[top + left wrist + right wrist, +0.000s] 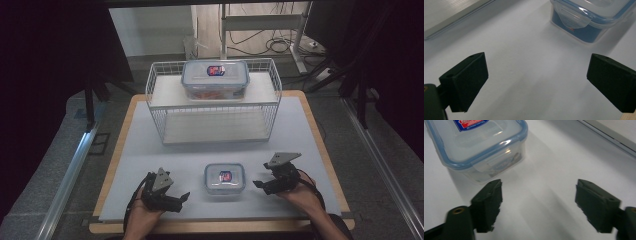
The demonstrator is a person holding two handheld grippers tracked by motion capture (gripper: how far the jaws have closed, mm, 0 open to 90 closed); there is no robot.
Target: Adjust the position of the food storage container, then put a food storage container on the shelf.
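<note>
A small clear food box with a blue-rimmed lid [224,178] sits near the table's front edge, between my two grippers. My left gripper [184,196] rests to its left, open, with nothing between its jaws; the box [591,20] lies ahead of it to the right. To the right of the box my right gripper [258,184] stands open and empty, with the box [477,147] just beyond its left jaw. A larger box of the same kind [215,79] stands on the upper shelf of a white wire rack [215,107] at the back.
The rack's lower shelf [215,127] is bare. A white mat [150,155] covers the wooden table [116,150]. Metal rails [70,175] run along both sides on the floor, and a desk frame with cables [270,35] stands behind.
</note>
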